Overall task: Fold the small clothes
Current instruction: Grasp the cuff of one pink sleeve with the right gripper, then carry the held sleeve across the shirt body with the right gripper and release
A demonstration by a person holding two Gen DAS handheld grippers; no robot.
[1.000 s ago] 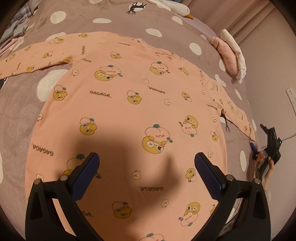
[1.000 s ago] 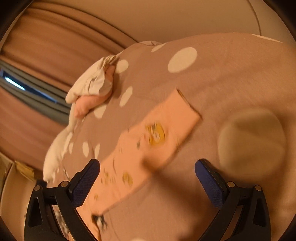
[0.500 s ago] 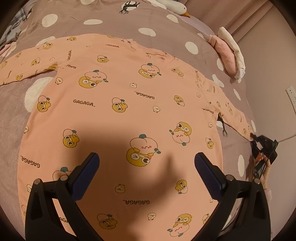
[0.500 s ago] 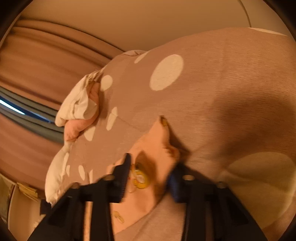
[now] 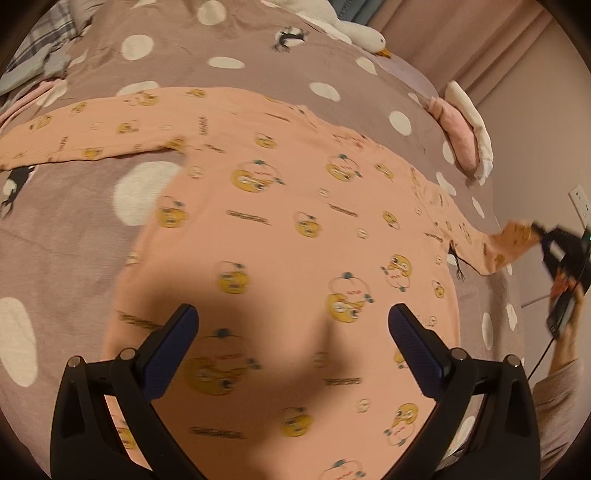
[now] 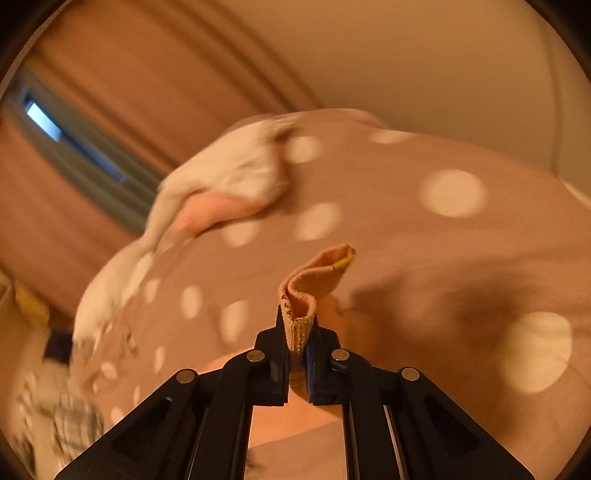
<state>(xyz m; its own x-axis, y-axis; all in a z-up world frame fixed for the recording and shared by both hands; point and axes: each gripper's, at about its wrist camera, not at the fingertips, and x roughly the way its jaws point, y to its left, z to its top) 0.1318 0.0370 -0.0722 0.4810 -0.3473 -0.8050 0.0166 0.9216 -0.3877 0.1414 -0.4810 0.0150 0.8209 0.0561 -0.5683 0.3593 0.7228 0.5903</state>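
Barely begun, by the look of it. Peach shirt (image 5: 295, 229) spread flat on the bed (image 5: 74, 240), front up, filling the middle of the left wrist view, hem toward 6 o'clock and collar toward 12 o'clock. One sleeve (image 5: 92, 136) lying straight out toward 9 o'clock, not yet folded. Other sleeve reaching toward 3 o'clock, its cuff (image 6: 314, 284) lifted off the bed and pinched by the right tool (image 6: 299, 354), with both fingers pressed together on the ribbed edge. Left tool (image 5: 291, 332) spread wide, holding nothing, hovering above the lower part of the shirt, its shadow falling on the cloth.

Probably the first fold in hand: bringing the right sleeve across the body. Left to do, as a judgement: same fold for the other sleeve, then the body folded up. No fold visible in the body so far.

Writing: small dark words printed all over the shirt between the yellow cartoon faces, too blurred here to read. No brand tag visible.

Elsewhere: pink and white bundle (image 5: 465, 136) near 2 o'clock, white plush goose (image 5: 354, 33) at 1 o'clock.
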